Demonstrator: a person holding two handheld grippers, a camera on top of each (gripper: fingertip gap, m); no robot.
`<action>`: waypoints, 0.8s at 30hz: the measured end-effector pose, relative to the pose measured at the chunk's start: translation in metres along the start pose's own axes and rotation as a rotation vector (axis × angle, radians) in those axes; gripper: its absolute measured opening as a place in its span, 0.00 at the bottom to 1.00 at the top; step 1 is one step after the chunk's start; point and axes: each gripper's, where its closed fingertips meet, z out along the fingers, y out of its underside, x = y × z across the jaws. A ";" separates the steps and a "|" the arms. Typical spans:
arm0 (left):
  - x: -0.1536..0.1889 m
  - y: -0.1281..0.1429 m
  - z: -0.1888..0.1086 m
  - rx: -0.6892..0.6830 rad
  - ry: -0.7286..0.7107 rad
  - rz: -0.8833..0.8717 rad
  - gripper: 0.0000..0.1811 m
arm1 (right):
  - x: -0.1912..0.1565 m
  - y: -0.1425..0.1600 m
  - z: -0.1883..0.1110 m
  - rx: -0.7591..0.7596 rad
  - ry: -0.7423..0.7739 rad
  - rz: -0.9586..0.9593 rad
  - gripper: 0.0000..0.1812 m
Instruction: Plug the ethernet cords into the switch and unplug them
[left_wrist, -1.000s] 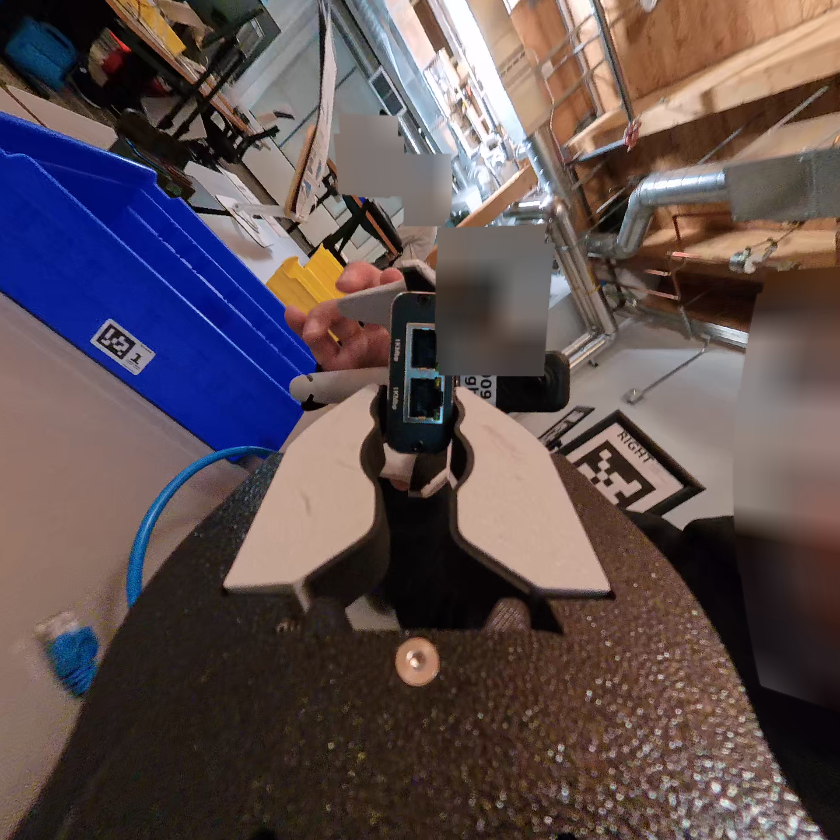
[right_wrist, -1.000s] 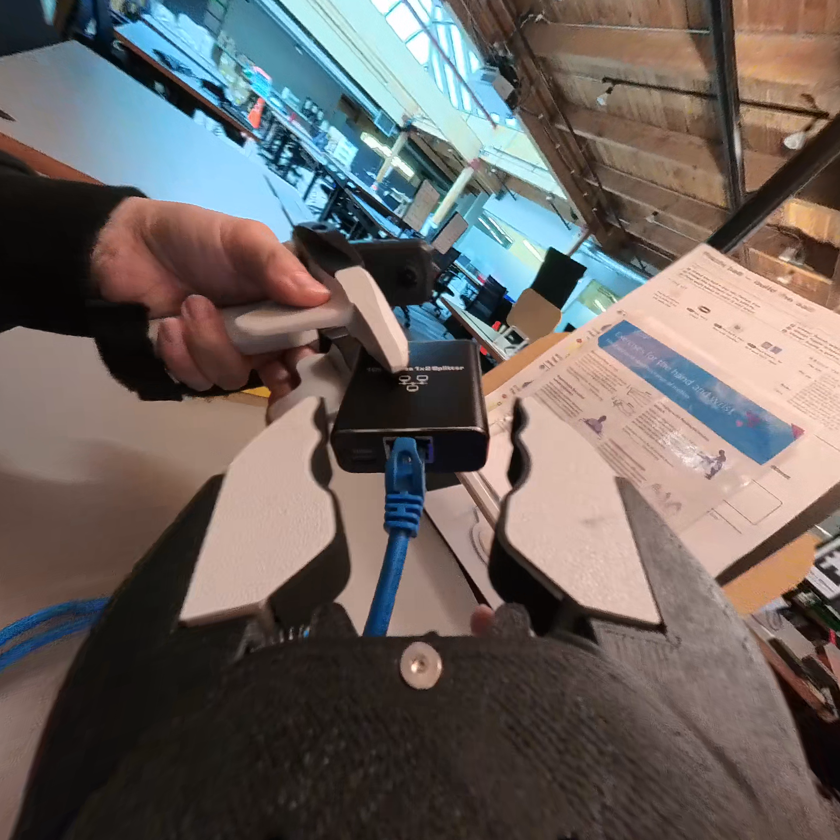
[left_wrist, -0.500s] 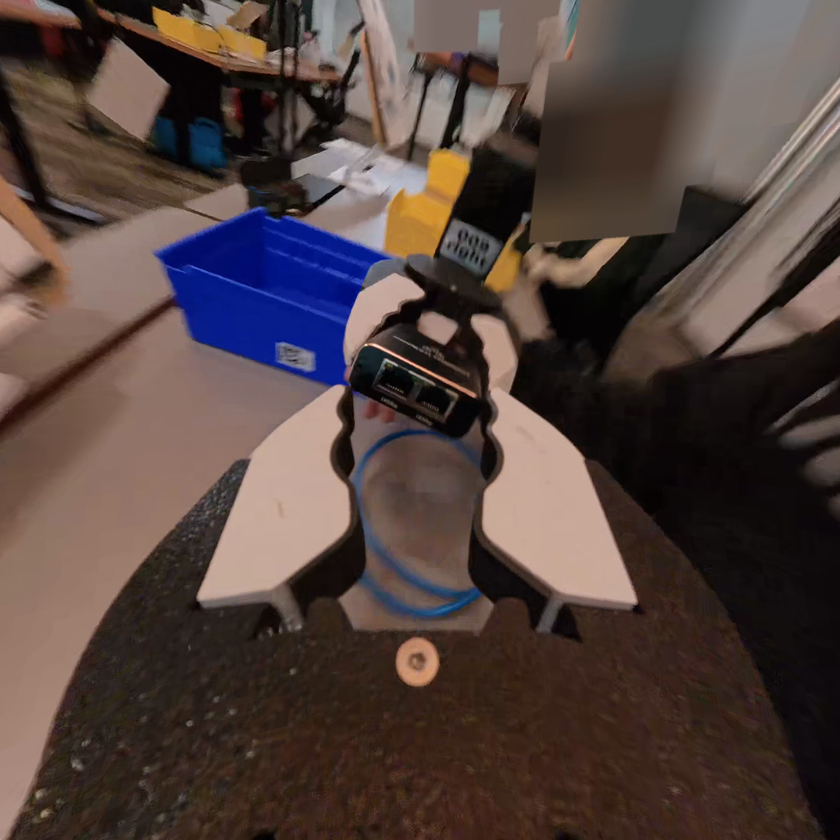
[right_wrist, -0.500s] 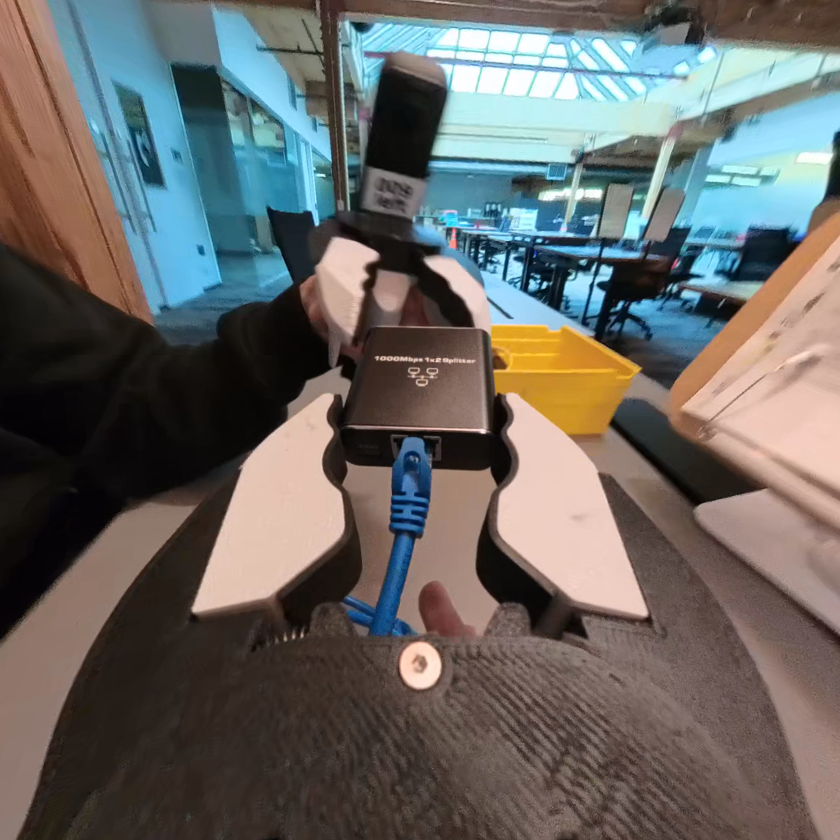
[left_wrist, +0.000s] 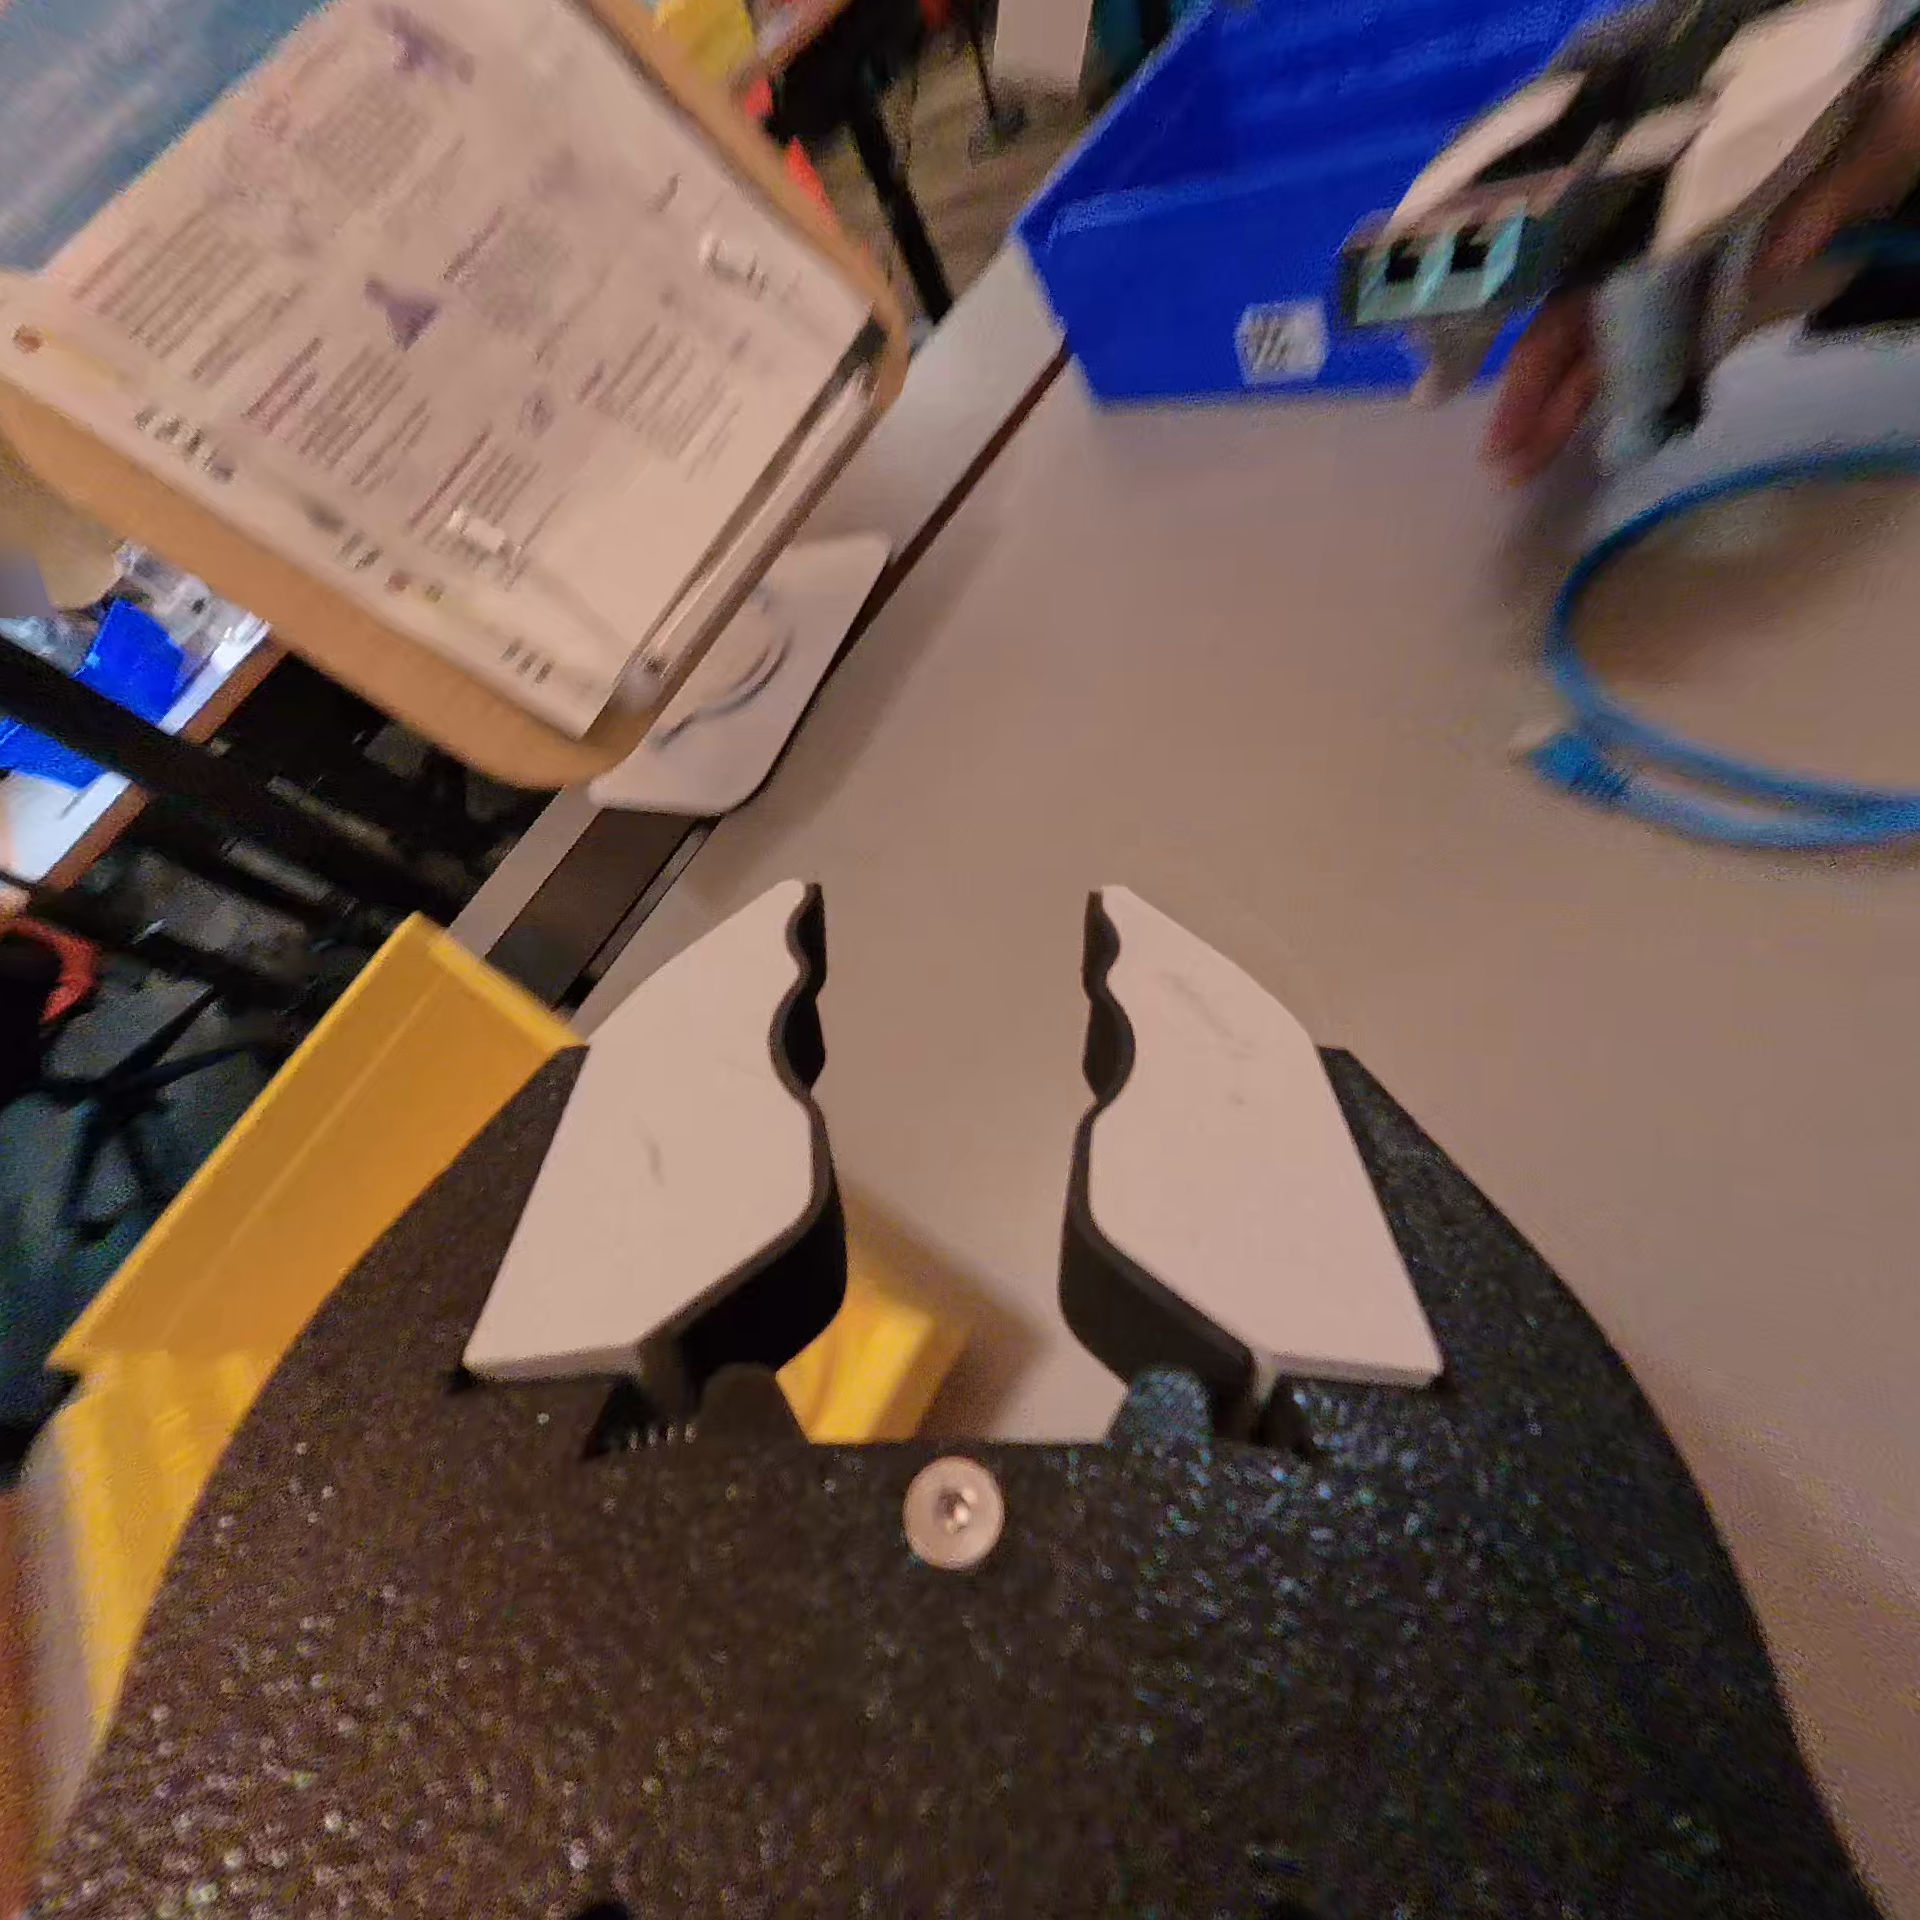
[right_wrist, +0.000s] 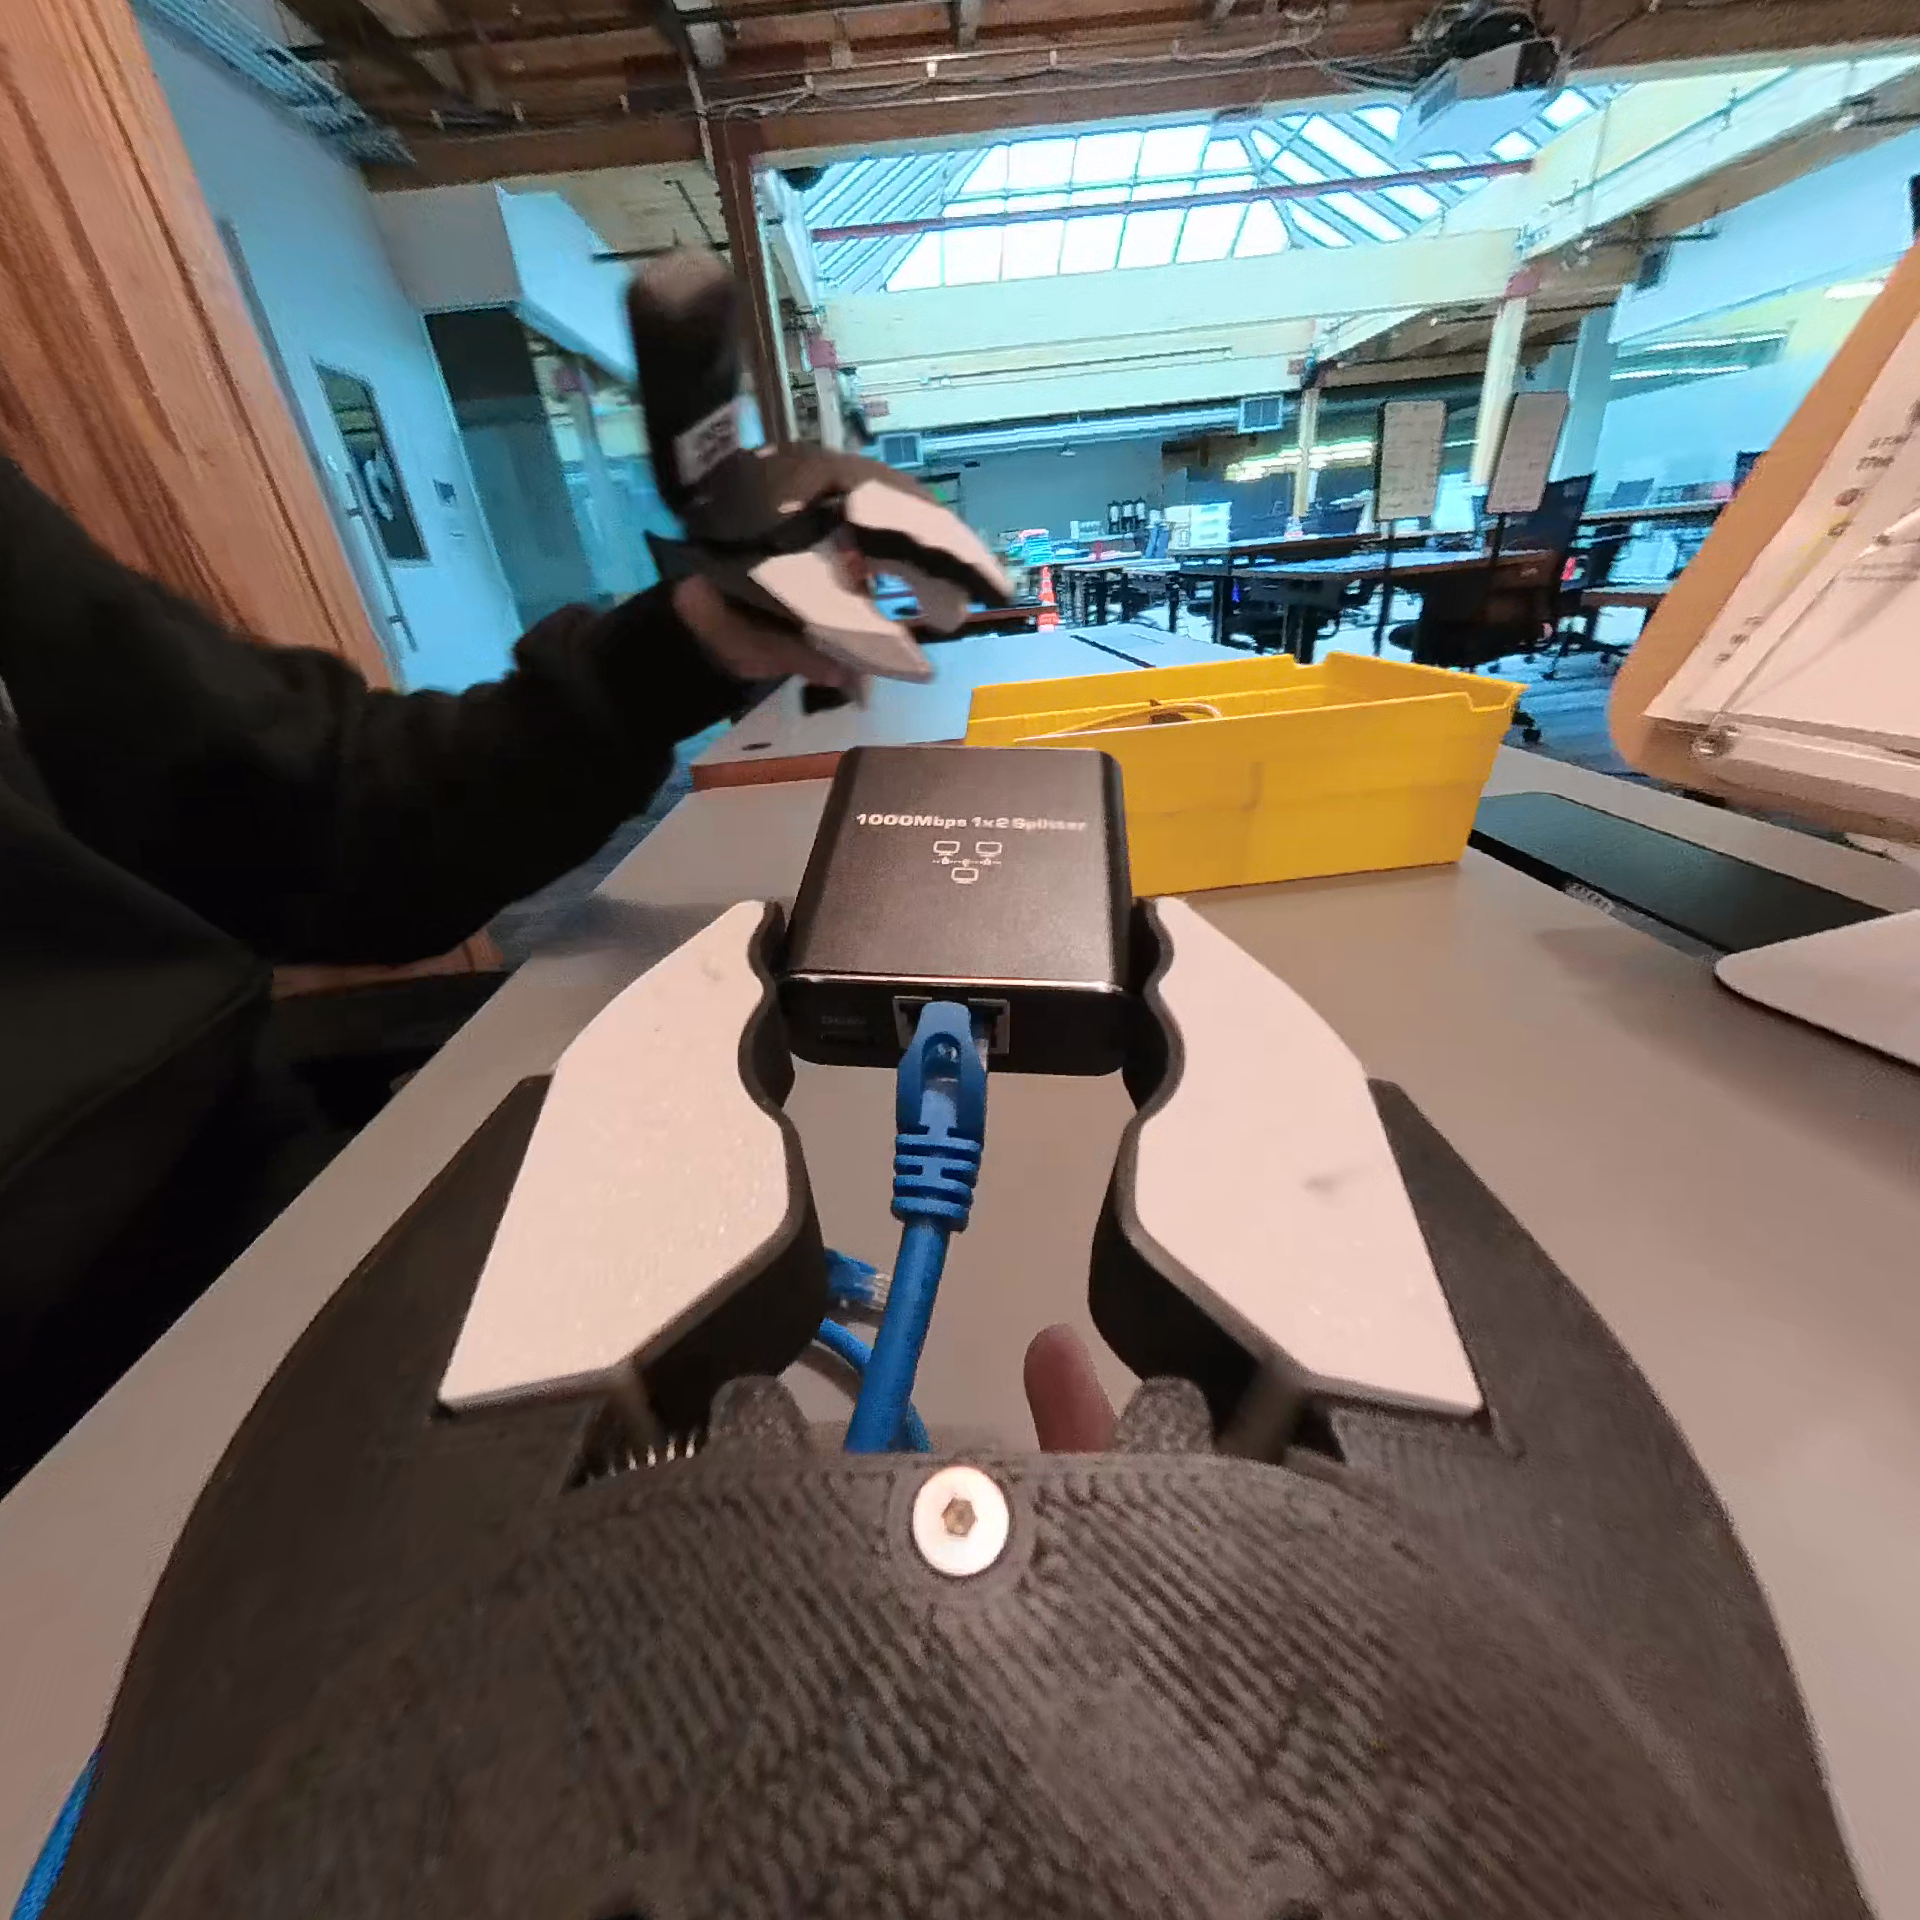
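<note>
My right gripper (right_wrist: 956, 914) is shut on the sides of a small black switch (right_wrist: 961, 883) and holds it just above the grey table. A blue ethernet cord (right_wrist: 930, 1143) is plugged into the switch's near port and runs back under the gripper. My left gripper (left_wrist: 951, 904) is open and empty over the table; it also shows in the right wrist view (right_wrist: 951, 634), up and to the left, apart from the switch. In the left wrist view the switch (left_wrist: 1439, 265) shows two empty ports, and a blue cord loop (left_wrist: 1662, 790) lies on the table.
A yellow bin (right_wrist: 1299, 790) stands behind the switch and shows under my left gripper (left_wrist: 312, 1164). A blue bin (left_wrist: 1195, 208) stands at the table's far side. A document stand (left_wrist: 447, 312) is at the table edge. A person's dark sleeve (right_wrist: 364, 790) reaches in from the left.
My left gripper let go of the switch, opened and swung away to the side. My right gripper closed on the switch and now holds it alone, cord still plugged in.
</note>
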 end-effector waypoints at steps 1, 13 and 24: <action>-0.018 0.017 -0.004 -0.071 -0.009 0.040 0.26 | -0.001 0.002 0.001 -0.006 -0.009 -0.008 0.34; -0.144 0.166 0.064 -0.618 -0.047 0.776 0.26 | -0.005 0.017 0.005 -0.031 -0.036 -0.014 0.34; -0.201 0.116 -0.011 -0.673 -0.288 0.608 0.06 | -0.008 0.016 0.004 -0.025 -0.056 -0.016 0.34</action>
